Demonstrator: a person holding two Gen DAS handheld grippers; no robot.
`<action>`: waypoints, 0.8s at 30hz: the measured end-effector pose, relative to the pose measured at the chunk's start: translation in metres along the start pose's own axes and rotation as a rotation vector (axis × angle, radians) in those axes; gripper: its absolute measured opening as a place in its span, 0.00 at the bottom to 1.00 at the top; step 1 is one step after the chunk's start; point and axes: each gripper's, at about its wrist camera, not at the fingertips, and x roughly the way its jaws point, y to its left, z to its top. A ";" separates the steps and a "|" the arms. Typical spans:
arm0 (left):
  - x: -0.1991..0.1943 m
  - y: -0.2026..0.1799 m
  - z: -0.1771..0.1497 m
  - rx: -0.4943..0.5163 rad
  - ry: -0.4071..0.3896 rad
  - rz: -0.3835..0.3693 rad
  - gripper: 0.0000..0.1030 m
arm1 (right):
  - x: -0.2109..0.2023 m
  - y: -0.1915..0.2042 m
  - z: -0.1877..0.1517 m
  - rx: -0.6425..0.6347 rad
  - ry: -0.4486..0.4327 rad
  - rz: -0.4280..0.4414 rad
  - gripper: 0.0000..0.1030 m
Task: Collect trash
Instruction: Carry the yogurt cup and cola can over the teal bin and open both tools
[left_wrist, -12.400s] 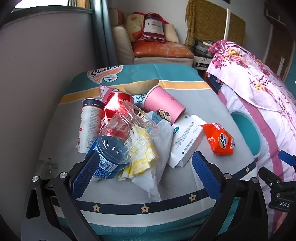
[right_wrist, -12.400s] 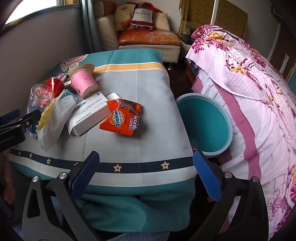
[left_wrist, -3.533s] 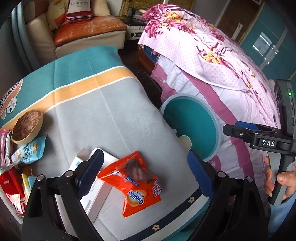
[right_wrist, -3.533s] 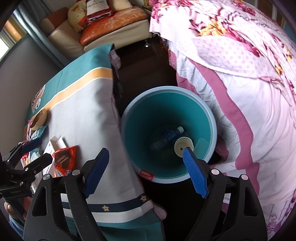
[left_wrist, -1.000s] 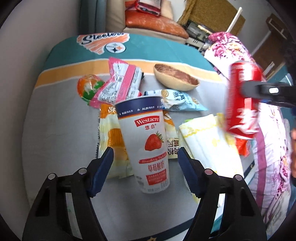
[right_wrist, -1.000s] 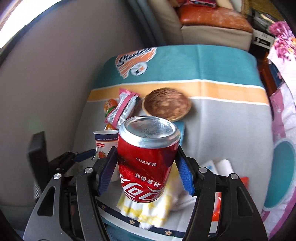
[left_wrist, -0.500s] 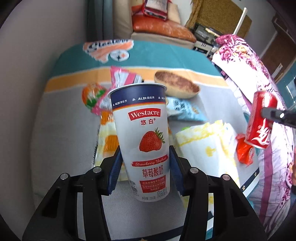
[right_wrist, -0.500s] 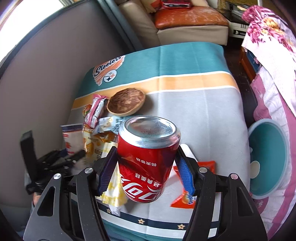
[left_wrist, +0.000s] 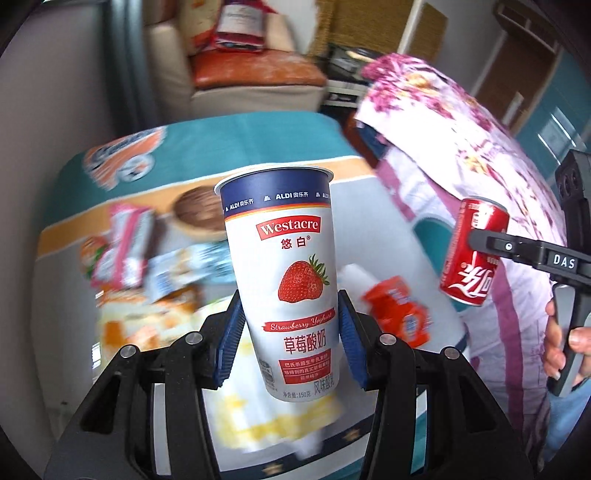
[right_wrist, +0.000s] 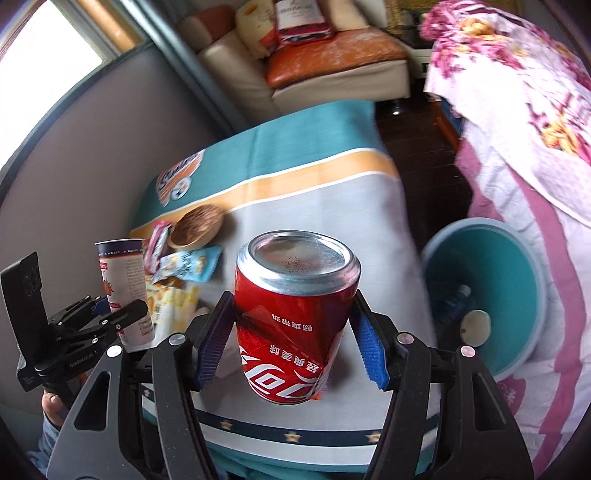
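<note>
I am lifting two pieces off the cloth-covered desk (right_wrist: 317, 206) at once now, where a second ago the white strawberry yoghurt cup (left_wrist: 291, 273) was standing there loose. My left claw (left_wrist: 290, 343) is gripping it; my right claw (right_wrist: 291, 343) is gripping the red cola can (right_wrist: 295, 321). The round teal bin (right_wrist: 517, 266) is sitting just beyond the desk's right edge, against the floral bed (right_wrist: 535, 110), open above.

**A crowded room in daylight**

Daylight enters by the window (right_wrist: 48, 70) at ten o'clock. A cream sofa with an orange cushion (right_wrist: 332, 48) stands at twelve, a floral-covered bed (right_wrist: 524, 122) at two, dark wooden floor (right_wrist: 417, 133) between them
</note>
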 end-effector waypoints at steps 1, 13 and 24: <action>0.004 -0.009 0.002 0.013 0.003 -0.006 0.48 | -0.004 -0.008 -0.001 0.012 -0.007 -0.003 0.58; 0.070 -0.151 0.027 0.198 0.088 -0.091 0.48 | -0.047 -0.121 -0.020 0.148 -0.100 -0.079 0.58; 0.136 -0.234 0.032 0.301 0.183 -0.126 0.49 | -0.056 -0.187 -0.027 0.227 -0.111 -0.146 0.58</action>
